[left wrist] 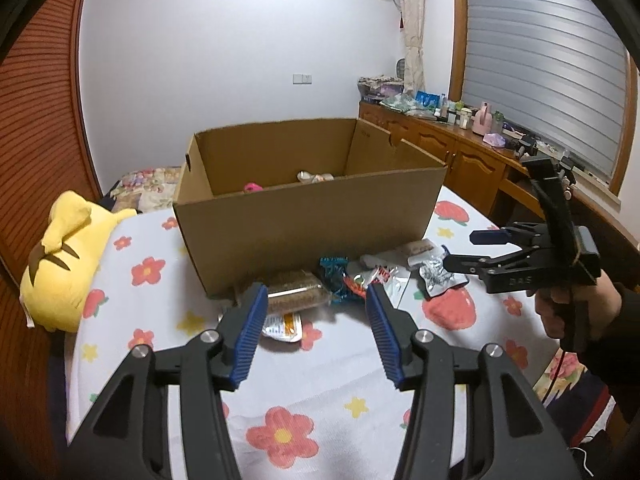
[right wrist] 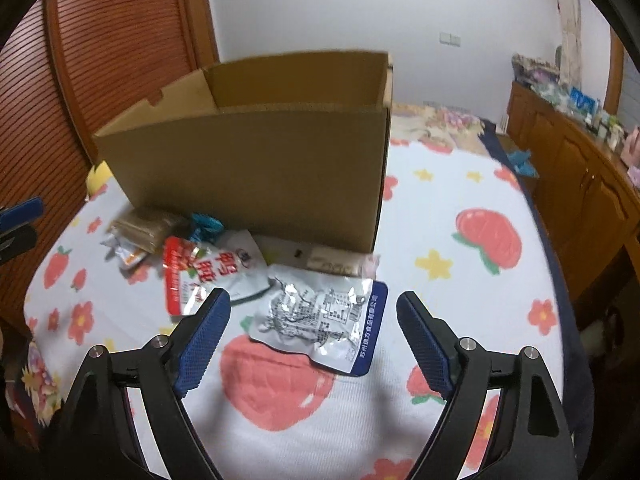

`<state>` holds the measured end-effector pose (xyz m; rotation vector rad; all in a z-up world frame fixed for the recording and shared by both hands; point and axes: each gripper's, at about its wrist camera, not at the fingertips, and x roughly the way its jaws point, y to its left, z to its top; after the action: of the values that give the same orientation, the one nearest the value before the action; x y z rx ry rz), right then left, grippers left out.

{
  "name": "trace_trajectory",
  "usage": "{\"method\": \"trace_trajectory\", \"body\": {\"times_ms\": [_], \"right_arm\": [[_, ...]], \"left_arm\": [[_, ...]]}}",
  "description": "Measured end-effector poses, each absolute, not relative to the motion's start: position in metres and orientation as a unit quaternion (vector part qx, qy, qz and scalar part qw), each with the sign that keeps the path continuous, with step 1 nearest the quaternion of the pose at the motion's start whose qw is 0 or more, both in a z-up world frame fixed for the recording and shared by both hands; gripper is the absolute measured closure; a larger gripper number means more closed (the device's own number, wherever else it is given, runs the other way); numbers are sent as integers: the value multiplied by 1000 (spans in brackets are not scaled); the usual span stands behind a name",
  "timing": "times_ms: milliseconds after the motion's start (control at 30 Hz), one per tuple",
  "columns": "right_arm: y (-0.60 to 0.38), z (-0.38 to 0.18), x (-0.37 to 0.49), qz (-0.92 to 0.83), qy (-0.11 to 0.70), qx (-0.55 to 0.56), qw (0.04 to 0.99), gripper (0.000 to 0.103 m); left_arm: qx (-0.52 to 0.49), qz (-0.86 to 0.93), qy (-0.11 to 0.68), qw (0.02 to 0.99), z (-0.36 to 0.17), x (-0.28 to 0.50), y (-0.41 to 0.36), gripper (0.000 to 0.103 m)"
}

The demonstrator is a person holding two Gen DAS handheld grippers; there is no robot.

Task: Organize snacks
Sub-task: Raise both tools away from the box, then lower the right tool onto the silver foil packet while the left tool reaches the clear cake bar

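Note:
An open cardboard box (left wrist: pixel 304 216) stands on the flowered bedspread; it also shows in the right wrist view (right wrist: pixel 256 168). Inside it lie a pink item (left wrist: pixel 253 187) and a pale packet (left wrist: pixel 314 177). Snack packets lie in a row before the box: a brown bar pack (left wrist: pixel 296 294), an orange-white sachet (left wrist: pixel 282 326), a teal wrapper (left wrist: pixel 334 268), a red-white pouch (right wrist: pixel 208 276), a silver-blue pouch (right wrist: pixel 320 320). My left gripper (left wrist: pixel 316 296) is open, just short of the brown pack. My right gripper (right wrist: pixel 314 304) is open over the silver pouch, and shows in the left view (left wrist: pixel 460 248).
A yellow plush toy (left wrist: pixel 64 264) lies left of the box. A wooden cabinet (left wrist: pixel 452 148) with bottles runs along the right wall under a shuttered window. A slatted wooden door (right wrist: pixel 120 40) is on the left. The bedspread (left wrist: pixel 320 420) has red flower prints.

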<state>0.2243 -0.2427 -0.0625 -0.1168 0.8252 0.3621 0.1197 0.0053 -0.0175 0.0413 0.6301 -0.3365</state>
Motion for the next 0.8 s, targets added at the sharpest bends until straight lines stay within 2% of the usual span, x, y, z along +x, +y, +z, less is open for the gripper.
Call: {"method": "trace_trajectory", "body": {"times_ms": [433,800], "right_arm": [[-237,-92,244,156,431,-41,888,16],[-227,-99,241,134,430,-70,890,15]], "left_arm": [[12,-166,321,932,-32,122,7,52],[8,-157,330,931,-43,131,8,49]]}}
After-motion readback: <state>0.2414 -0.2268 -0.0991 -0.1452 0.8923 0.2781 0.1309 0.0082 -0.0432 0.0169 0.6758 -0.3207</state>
